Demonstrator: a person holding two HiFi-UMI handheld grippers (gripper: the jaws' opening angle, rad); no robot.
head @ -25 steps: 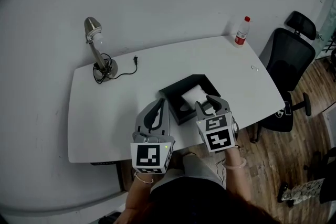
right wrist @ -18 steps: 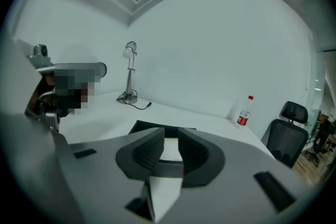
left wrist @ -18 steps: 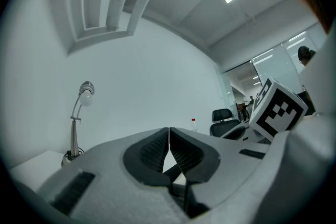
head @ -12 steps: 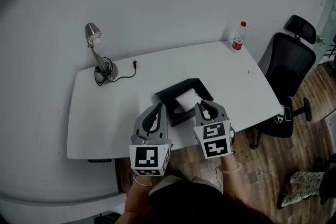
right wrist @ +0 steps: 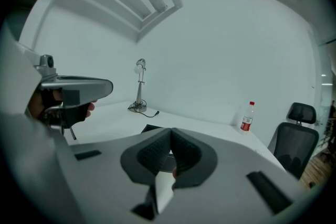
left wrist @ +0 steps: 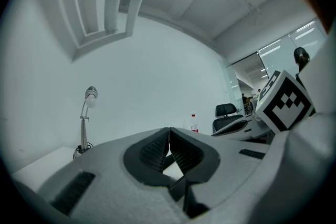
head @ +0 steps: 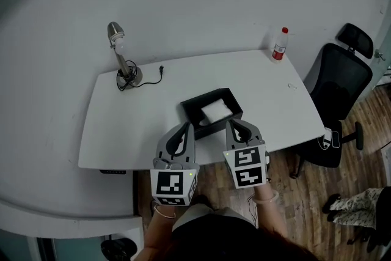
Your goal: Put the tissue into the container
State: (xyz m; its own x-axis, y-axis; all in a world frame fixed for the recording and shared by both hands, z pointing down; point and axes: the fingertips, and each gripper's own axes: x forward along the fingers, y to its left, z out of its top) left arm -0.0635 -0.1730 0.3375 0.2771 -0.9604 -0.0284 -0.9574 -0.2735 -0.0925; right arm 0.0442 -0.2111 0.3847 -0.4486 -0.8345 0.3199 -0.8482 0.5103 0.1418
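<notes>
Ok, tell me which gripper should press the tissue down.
Right, probably: the right gripper sits nearer the tissue in the container, its jaws just closed on nothing. The left gripper, also shut, is further off.

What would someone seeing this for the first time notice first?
A black container sits near the white table's front edge, a white tissue lying inside it. Just before it hover the left gripper and right gripper, both shut with nothing between the jaws, the right having just closed.
</notes>
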